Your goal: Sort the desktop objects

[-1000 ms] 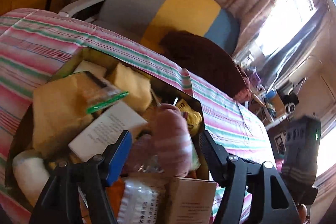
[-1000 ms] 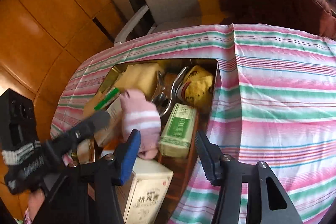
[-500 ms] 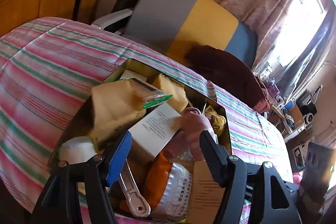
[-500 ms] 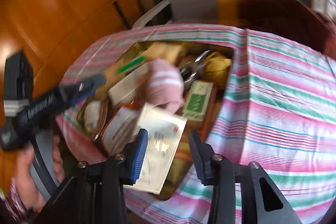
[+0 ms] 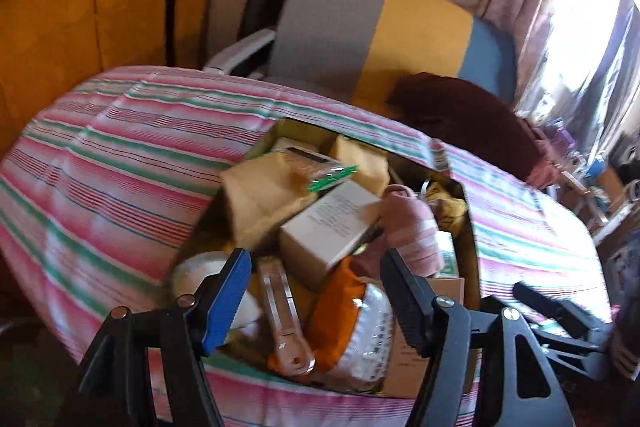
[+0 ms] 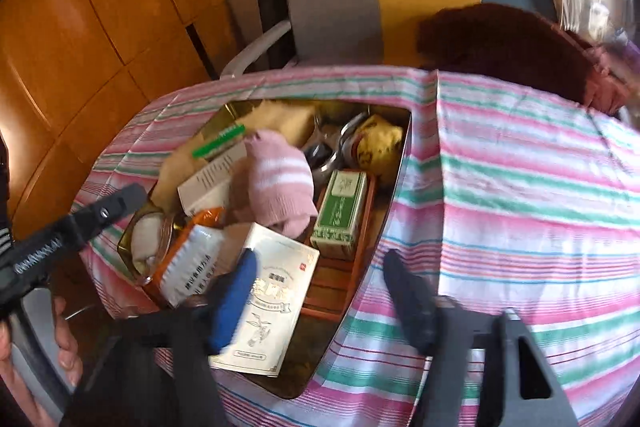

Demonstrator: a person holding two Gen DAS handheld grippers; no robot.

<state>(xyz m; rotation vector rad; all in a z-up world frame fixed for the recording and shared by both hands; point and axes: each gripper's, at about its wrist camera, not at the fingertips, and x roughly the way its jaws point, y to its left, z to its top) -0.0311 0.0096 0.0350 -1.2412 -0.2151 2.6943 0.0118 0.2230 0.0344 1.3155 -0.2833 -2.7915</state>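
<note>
A shallow gold tin (image 6: 401,163) sits on the striped tablecloth (image 6: 520,195), crammed with objects. Among them are a pink striped sock (image 6: 276,179), a green box (image 6: 342,207), a white printed box (image 6: 276,303), an orange packet (image 6: 192,255) and a yellow bag (image 6: 380,143). My right gripper (image 6: 320,283) hovers over the tin's near corner, its jaws opening with nothing between the pads. My left gripper (image 5: 316,279) hangs open above the tin's near end, over a utility knife (image 5: 284,311) and the orange packet (image 5: 352,319), holding nothing. The sock (image 5: 412,227) lies just beyond its right finger.
A grey, yellow and blue chair (image 5: 360,27) stands behind the table, with a dark red cloth (image 6: 500,43) on its seat. Wooden panels (image 6: 80,27) line the left wall. The left gripper (image 6: 100,211) and a hand (image 6: 60,327) show at the left of the right wrist view.
Both views have drawn back from the tin, showing more tablecloth. The right jaws narrowed, then widened again. The left jaws kept the same gap.
</note>
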